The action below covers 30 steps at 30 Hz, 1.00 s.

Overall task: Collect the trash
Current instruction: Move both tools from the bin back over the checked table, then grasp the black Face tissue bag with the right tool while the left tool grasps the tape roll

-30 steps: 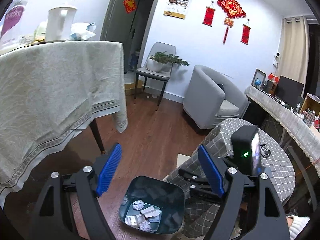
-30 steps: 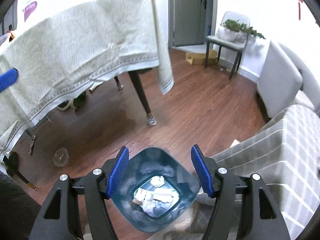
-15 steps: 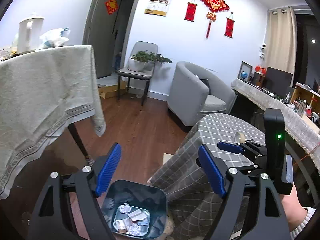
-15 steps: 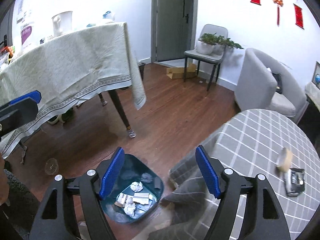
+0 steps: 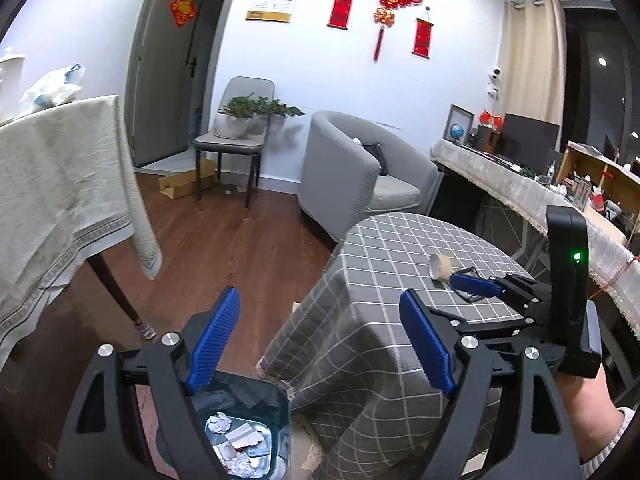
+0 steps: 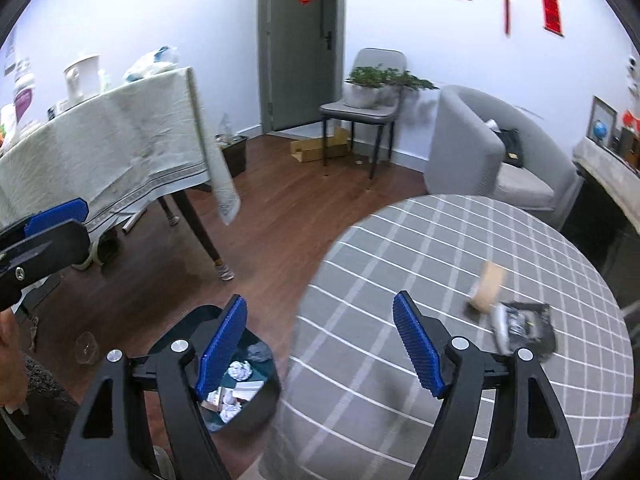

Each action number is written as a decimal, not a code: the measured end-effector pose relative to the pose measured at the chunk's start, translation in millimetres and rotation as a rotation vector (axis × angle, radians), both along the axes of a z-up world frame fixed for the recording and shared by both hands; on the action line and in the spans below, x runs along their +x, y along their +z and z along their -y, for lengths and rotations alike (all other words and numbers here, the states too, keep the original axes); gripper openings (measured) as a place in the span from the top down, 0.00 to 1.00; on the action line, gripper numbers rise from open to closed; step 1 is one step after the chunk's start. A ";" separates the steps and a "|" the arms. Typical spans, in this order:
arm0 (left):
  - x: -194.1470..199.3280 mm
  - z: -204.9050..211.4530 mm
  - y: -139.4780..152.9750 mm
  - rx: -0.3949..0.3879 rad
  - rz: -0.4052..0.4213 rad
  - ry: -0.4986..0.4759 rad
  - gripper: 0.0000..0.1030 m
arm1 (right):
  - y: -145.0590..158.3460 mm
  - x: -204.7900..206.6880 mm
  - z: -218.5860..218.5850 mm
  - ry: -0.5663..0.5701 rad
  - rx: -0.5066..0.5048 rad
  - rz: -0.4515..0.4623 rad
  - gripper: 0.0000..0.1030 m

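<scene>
Landmark taken as the round worktop draped in a grey cloth with a white grid [image 6: 460, 280]. Far left of it, a rectangular worktop under a pale beige cloth [image 6: 112, 160], carrying a white jug [image 6: 82, 74] and a crumpled plastic bag [image 6: 152, 62]. On the wooden floor just left of the round worktop's hanging cloth, a dark teal plastic bin [image 5: 276, 404], already containing balls of crumpled white paper [image 5: 219, 424] and flat paper scraps [image 6: 244, 392]. Left of the bin, on the floor, a clear plastic cup [image 6: 87, 347], lying apart from it. Above the bin and the round worktop's left edge, the left gripper [image 5: 320, 344], its blue-padded jaws released wide with nothing between them. Over the same edge, the right gripper [image 6: 320, 348], jaws spread and empty, just been opening wider. Behind the round worktop, against the white wall, a grey chair bearing a potted green plant [image 6: 380, 80], then a grey tub armchair [image 6: 480, 152]. On the right part of the round worktop, a brown cardboard tape roll [image 6: 489, 286] standing on edge, touching a black flat packet [image 6: 528, 326] just behind and right of it; both ungrasped. In the left wrist view, the right gripper's blue pad just beside that roll, and a hand [image 5: 588, 412] in a pale sleeve at the lower right.
</scene>
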<state>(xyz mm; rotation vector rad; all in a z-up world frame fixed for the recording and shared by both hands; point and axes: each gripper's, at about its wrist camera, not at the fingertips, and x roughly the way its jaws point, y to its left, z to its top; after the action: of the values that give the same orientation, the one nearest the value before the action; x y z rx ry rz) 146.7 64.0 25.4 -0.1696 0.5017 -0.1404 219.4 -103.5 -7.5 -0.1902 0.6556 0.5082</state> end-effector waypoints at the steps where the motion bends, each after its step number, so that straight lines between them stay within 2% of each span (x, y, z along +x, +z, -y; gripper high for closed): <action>1: 2.4 4.0 -1.1 0.000 -0.002 -0.007 0.18 | 0.7 0.7 7.5 -0.012 0.002 0.001 0.25; 9: 26.5 37.7 -15.7 -0.024 -0.047 -0.051 0.18 | 6.5 8.7 67.9 -0.125 0.055 -0.004 0.17; 20: 55.3 73.6 -32.6 -0.035 -0.087 -0.091 0.18 | -16.4 33.2 125.3 -0.221 0.032 -0.073 0.13; 30: 87.1 97.0 -44.7 0.005 -0.107 -0.095 0.18 | -42.1 78.1 131.0 -0.214 -0.035 -0.196 0.11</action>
<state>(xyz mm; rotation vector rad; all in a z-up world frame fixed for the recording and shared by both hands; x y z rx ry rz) 233.8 -32.9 -19.3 -0.1493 0.6171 -0.2237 297.5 -234.6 -49.6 -0.1018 0.8654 0.3116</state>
